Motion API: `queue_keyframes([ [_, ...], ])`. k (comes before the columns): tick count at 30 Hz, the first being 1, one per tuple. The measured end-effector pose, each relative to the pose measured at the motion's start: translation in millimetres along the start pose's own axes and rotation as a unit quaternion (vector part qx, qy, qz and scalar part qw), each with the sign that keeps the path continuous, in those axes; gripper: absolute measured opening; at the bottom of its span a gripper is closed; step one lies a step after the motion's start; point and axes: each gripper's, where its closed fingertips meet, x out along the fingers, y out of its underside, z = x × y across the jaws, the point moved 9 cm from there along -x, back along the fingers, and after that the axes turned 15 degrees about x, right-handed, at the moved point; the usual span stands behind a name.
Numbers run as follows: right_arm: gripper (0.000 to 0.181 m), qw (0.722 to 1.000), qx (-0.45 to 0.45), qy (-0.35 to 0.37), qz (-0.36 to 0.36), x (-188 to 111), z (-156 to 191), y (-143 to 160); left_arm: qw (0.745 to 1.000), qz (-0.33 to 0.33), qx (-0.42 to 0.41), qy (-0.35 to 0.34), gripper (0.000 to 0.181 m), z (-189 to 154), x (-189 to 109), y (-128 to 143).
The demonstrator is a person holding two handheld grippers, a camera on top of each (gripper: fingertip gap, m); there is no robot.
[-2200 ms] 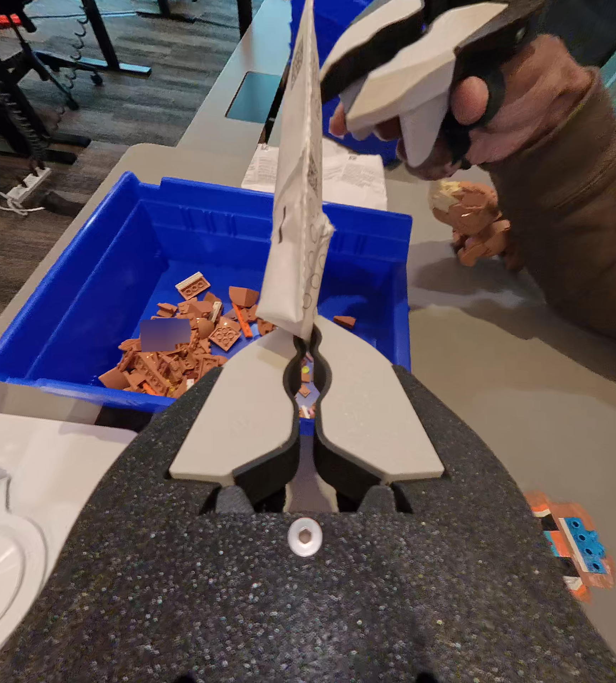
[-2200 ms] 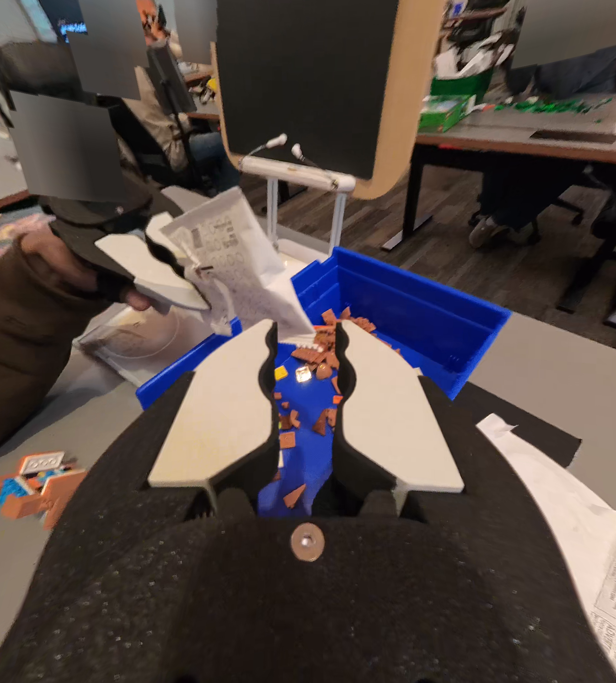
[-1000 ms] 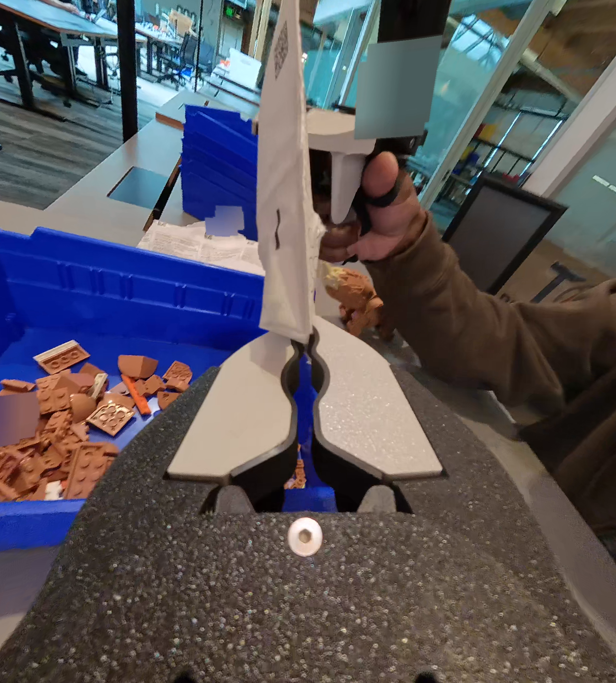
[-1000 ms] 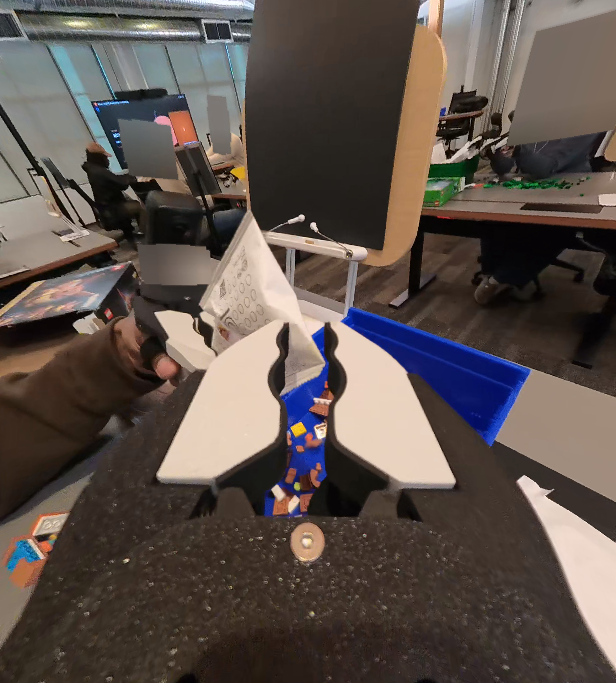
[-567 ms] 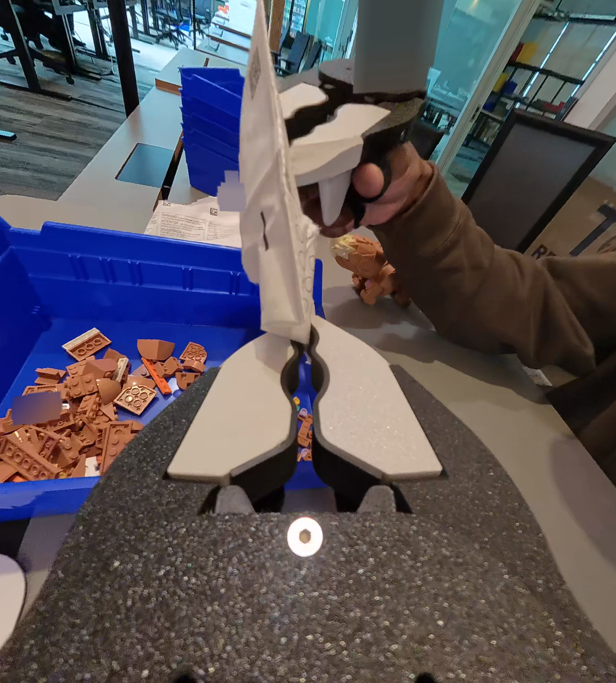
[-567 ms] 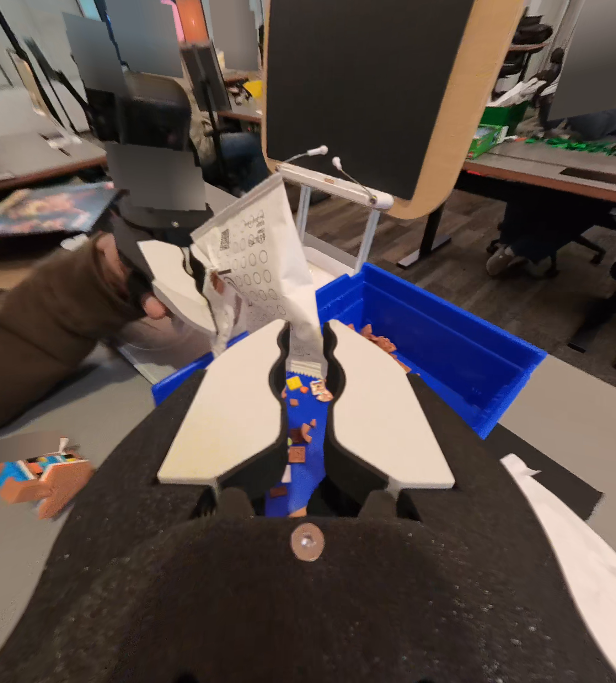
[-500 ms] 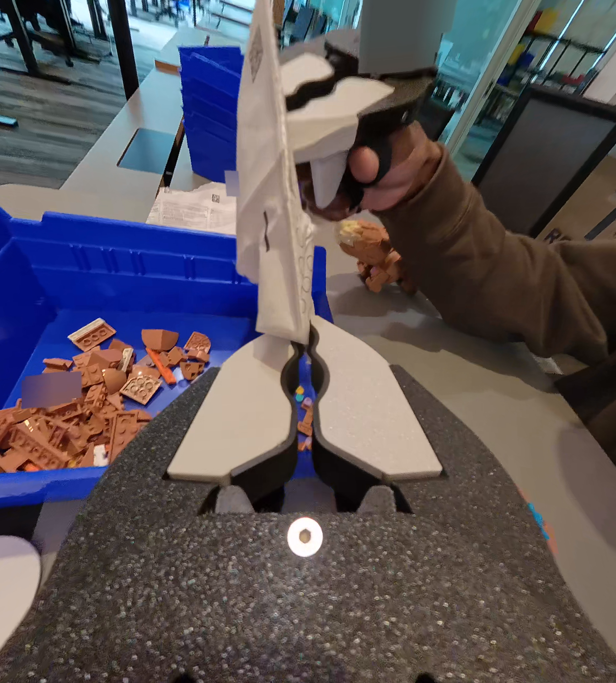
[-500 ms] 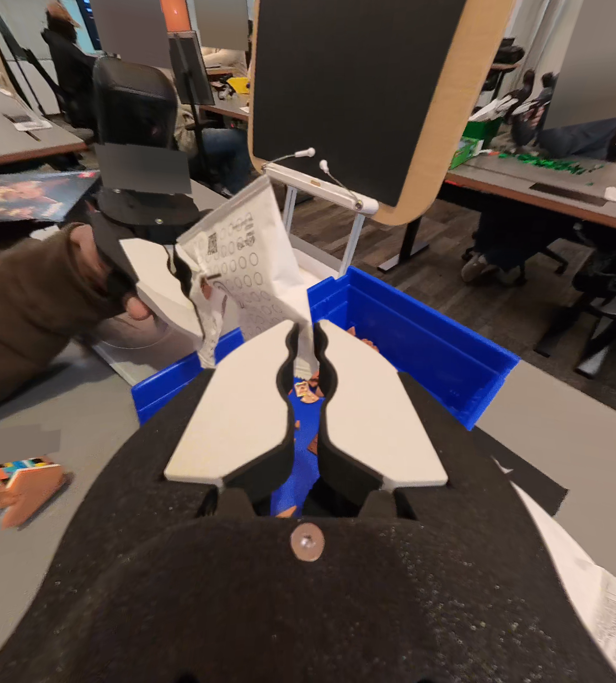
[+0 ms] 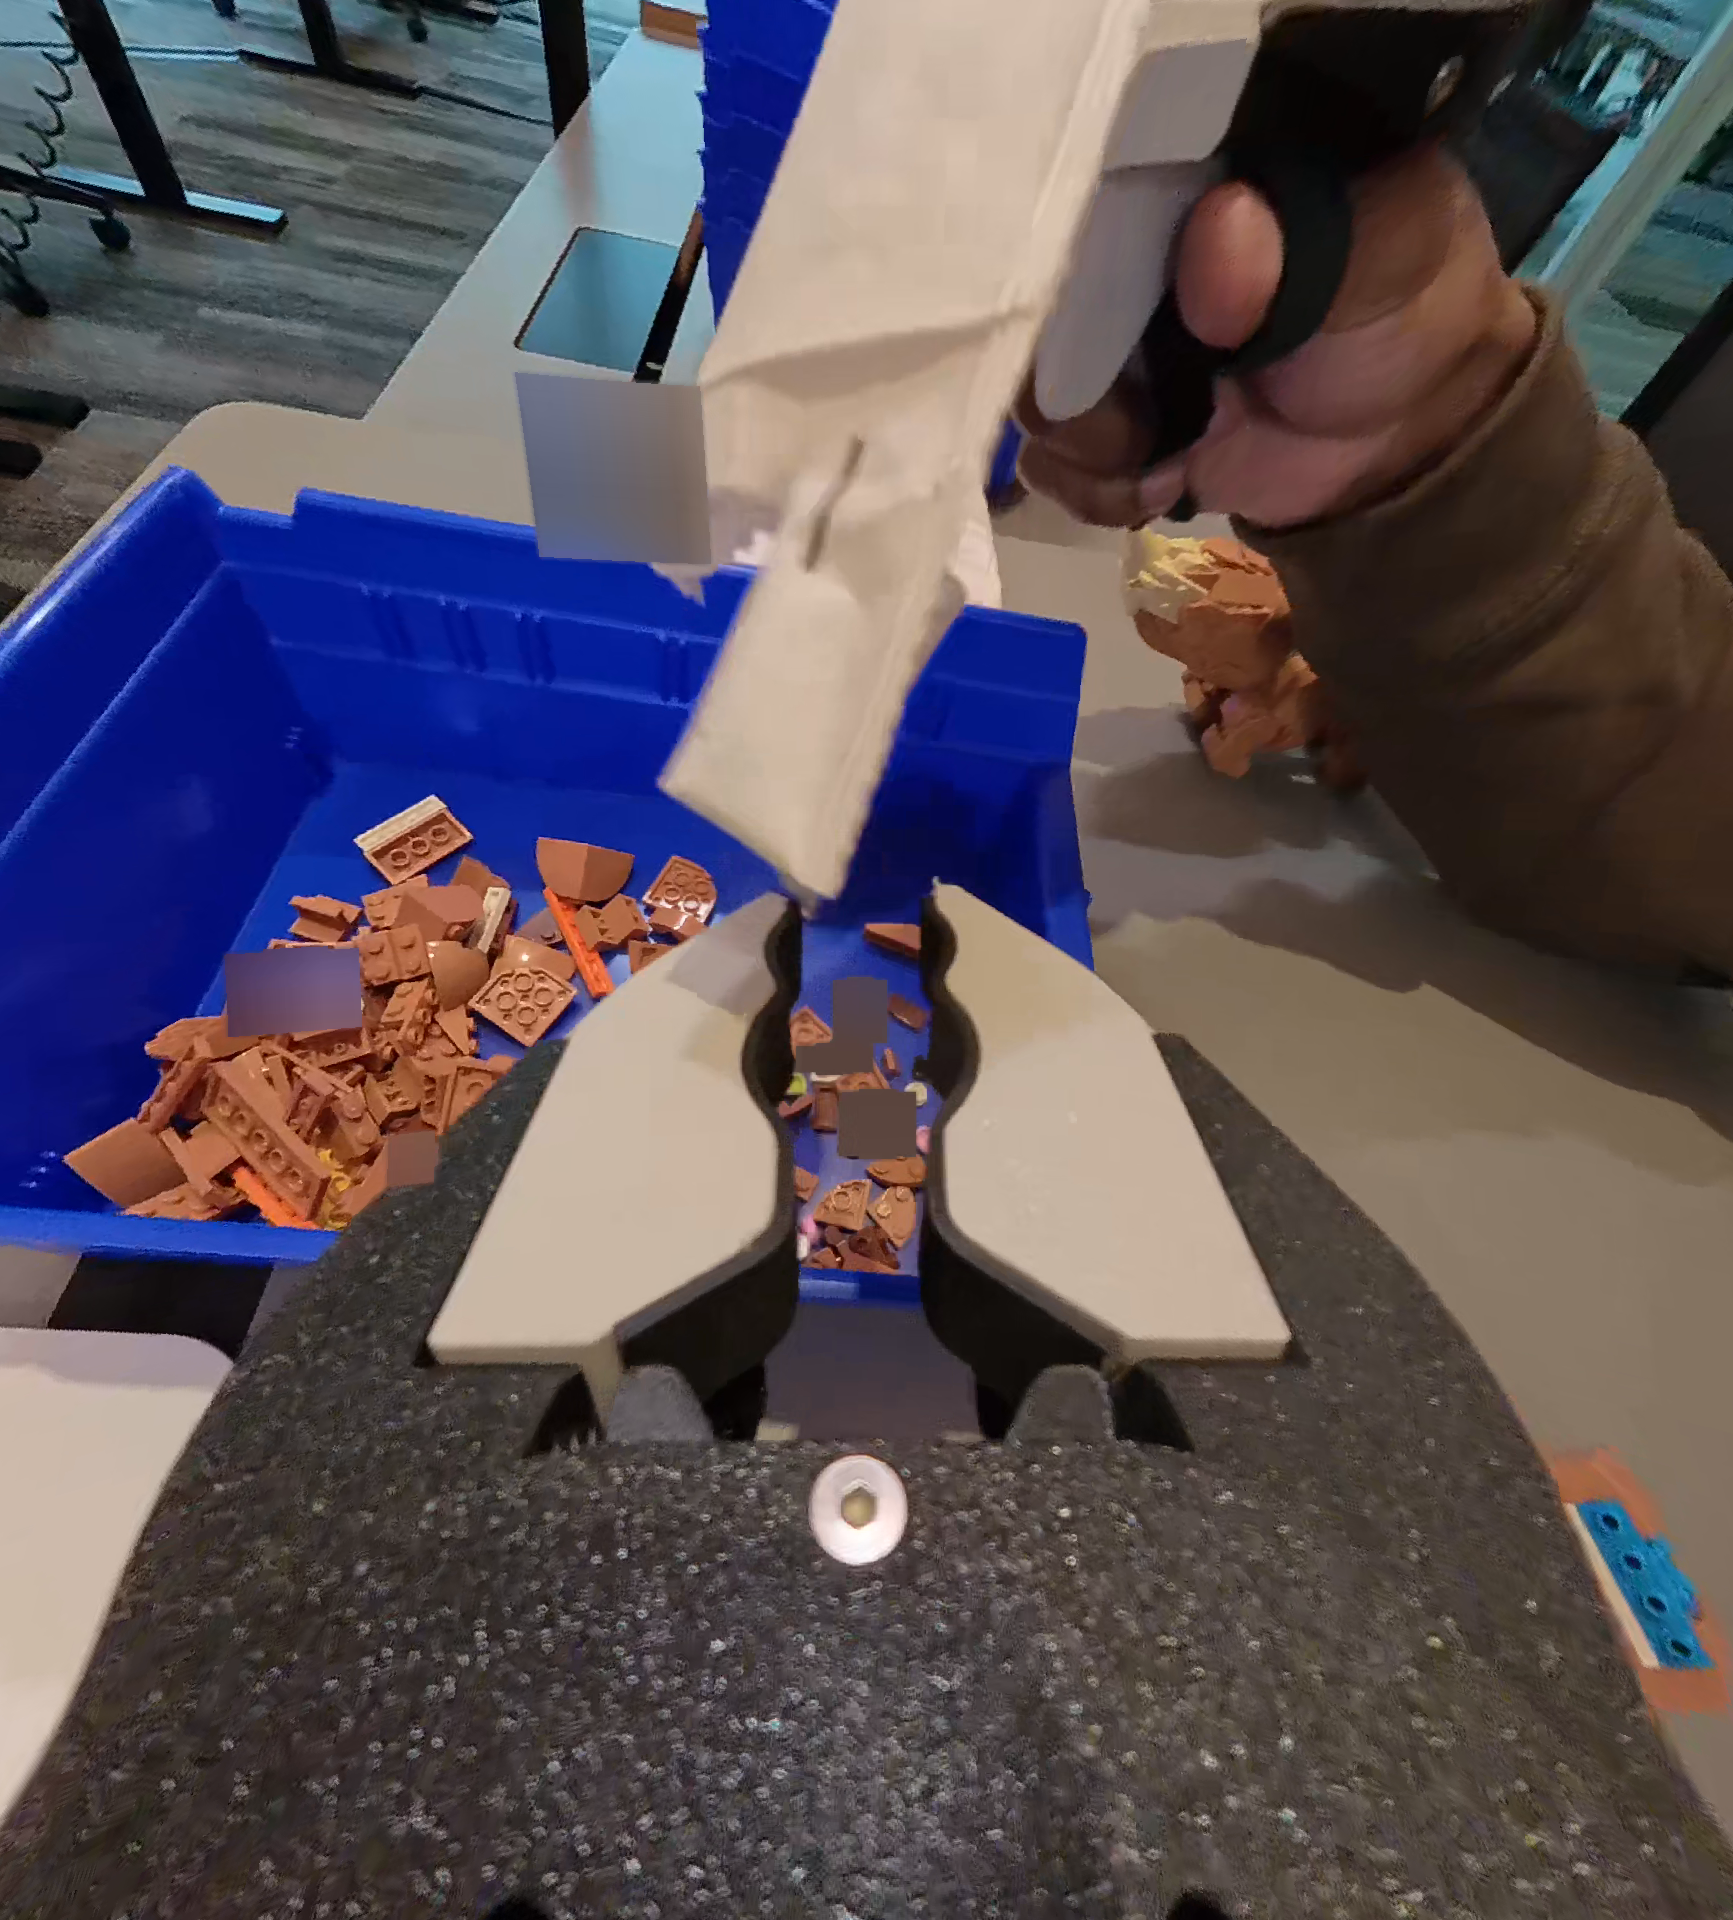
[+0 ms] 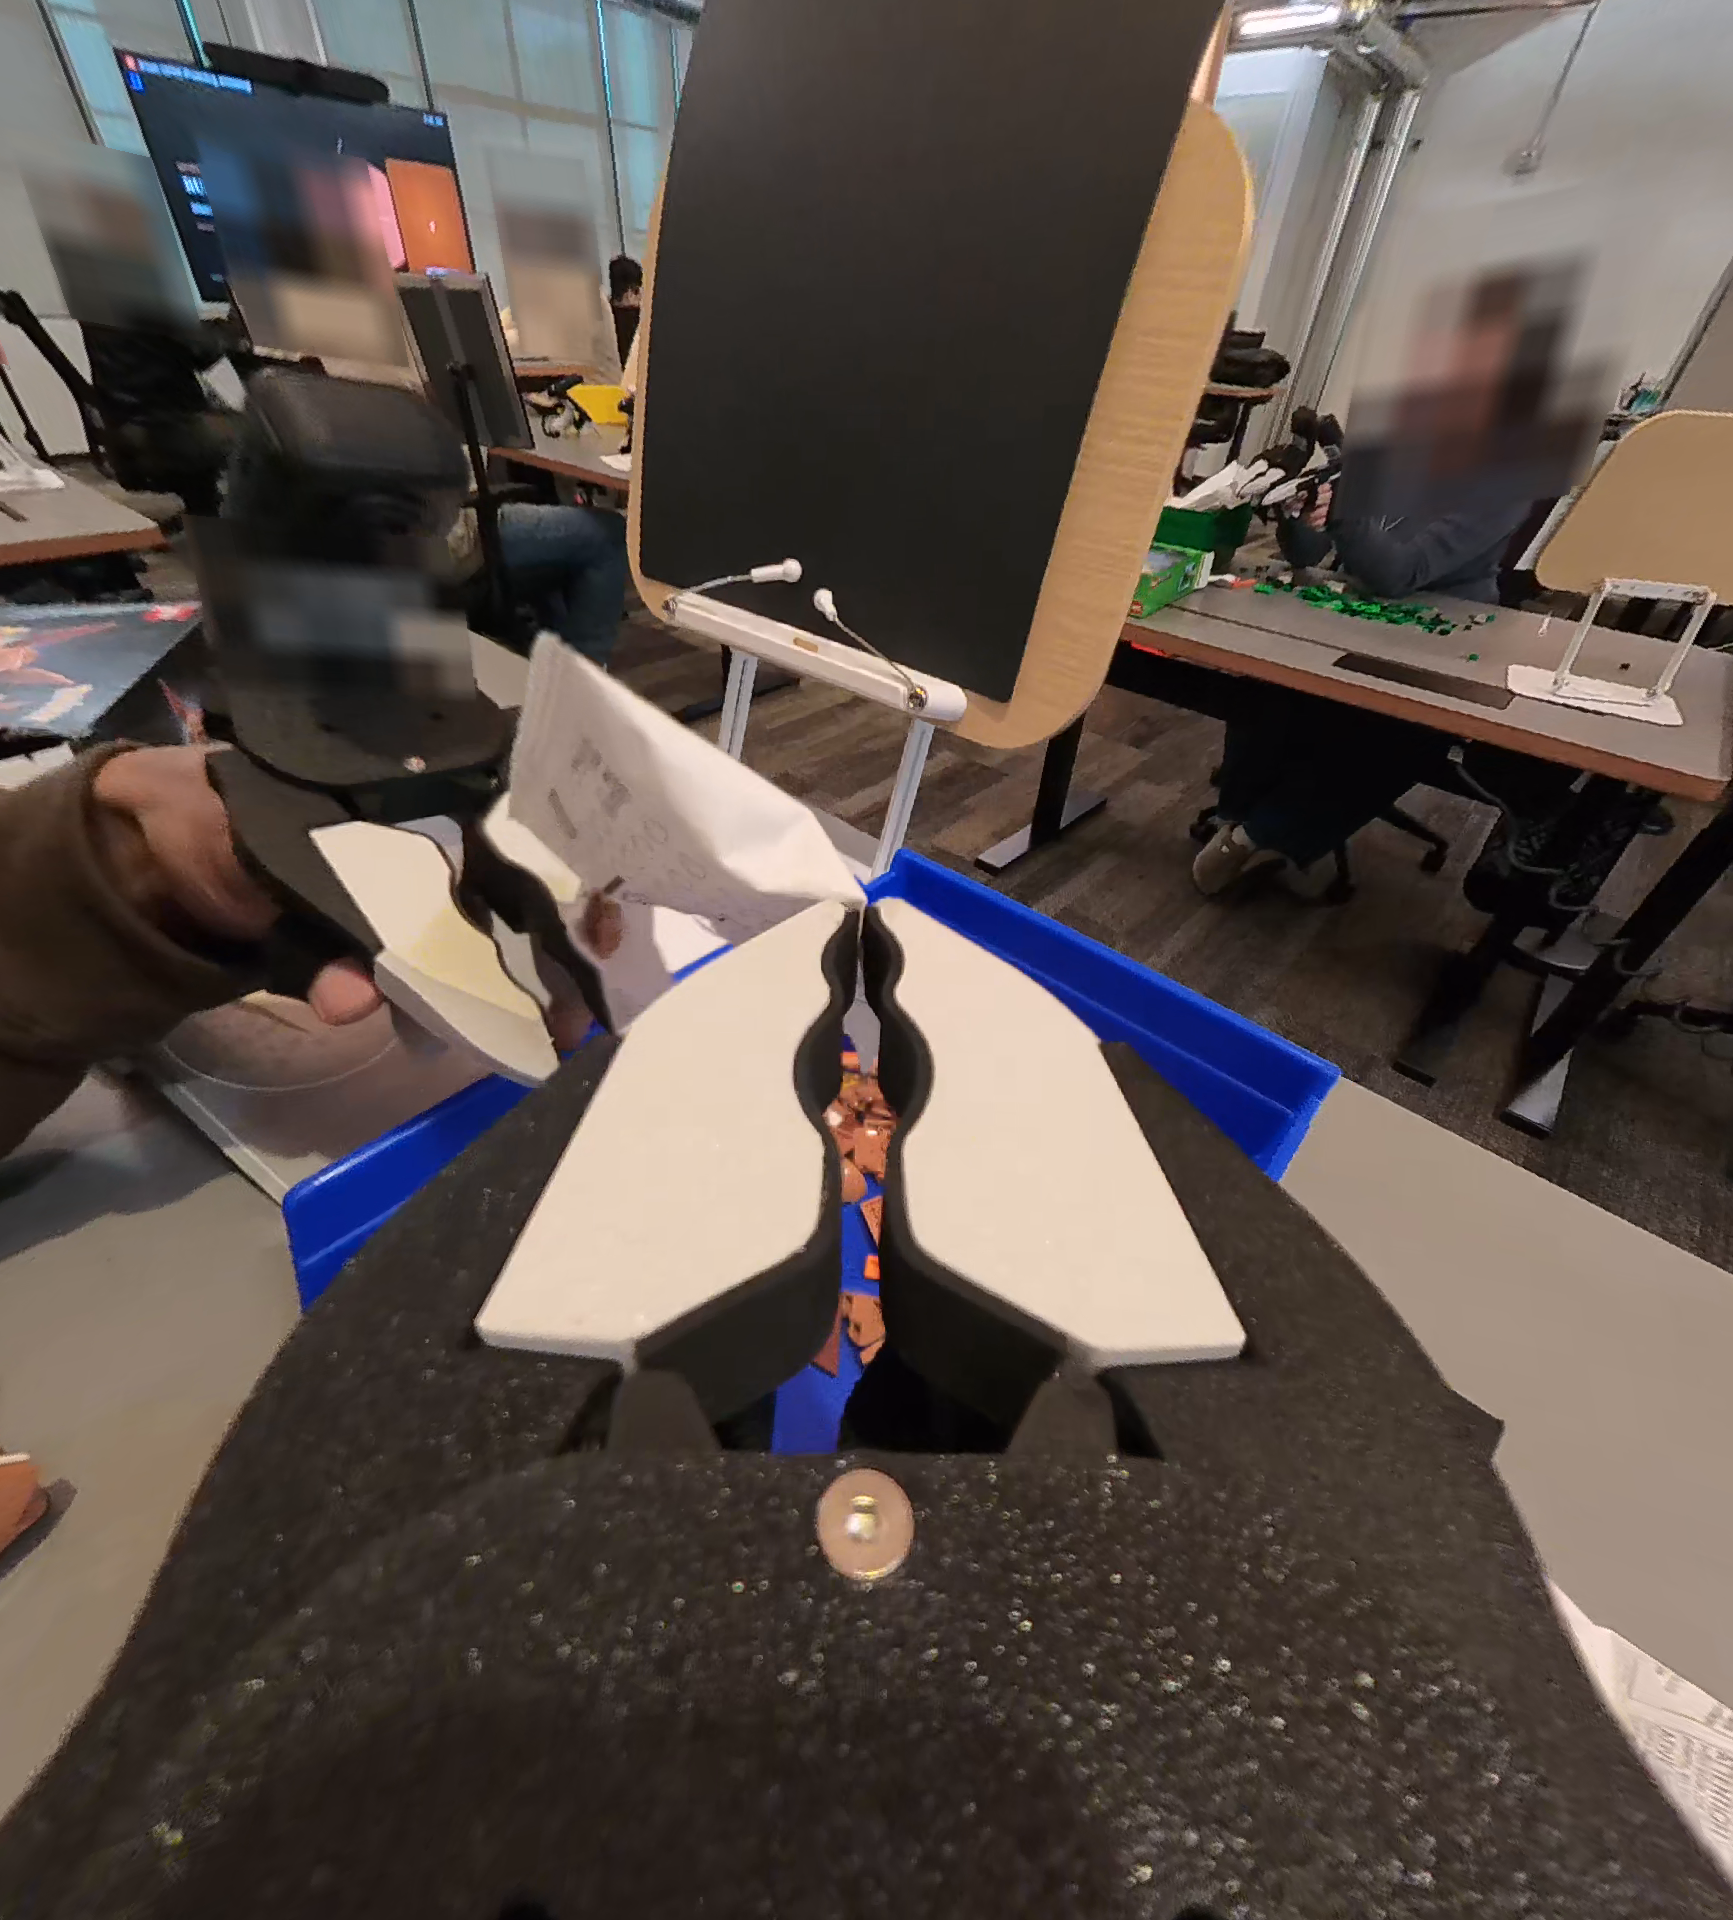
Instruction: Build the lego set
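Observation:
A white paper bag [image 9: 872,416] hangs tilted over the blue bin [image 9: 114,727], which holds several loose brown bricks [image 9: 374,1039]. My right gripper [image 10: 860,914] is shut on one corner of the bag [image 10: 654,821]; it also shows at the top right of the left wrist view [image 9: 1080,239]. My left gripper [image 9: 857,904] is open, with the bag's lower corner just above its left fingertip. In the right wrist view the left gripper [image 10: 519,935] sits beside the bag's other end, jaws apart.
A built brown model [image 9: 1226,665] stands on the grey table right of the bin, behind my right sleeve. A small orange and blue assembly [image 9: 1641,1590] lies near right. A white tray [image 9: 10,1507] is near left. A printed sheet [image 10: 1724,1787] lies on the table. Spacing between my two grippers at the tips: around 12 cm.
My left gripper has opened and let go of the bag. My right gripper has closed on the bag's corner. The bag has tipped from upright to a slant over the bin.

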Motion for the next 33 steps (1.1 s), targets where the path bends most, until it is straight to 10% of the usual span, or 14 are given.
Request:
queue_keyframes([
  [15, 0.001, 0.981, 0.145, -0.101, -0.078, 0.7, -12.8, 4.4, 0.973, -0.171, -0.124, -0.091, 0.054, 26.7, -17.6, -5.9],
  [21, 0.001, 0.982, 0.139, -0.110, -0.073, 2.9, -11.2, 7.1, 0.960, -0.249, -0.115, -0.062, 0.024, 21.7, -19.0, -12.2],
  [33, 0.000, 0.992, 0.084, -0.082, -0.055, -3.7, -15.6, 11.5, 0.993, -0.095, 0.028, -0.070, 0.001, 1.9, -36.8, -26.9],
])
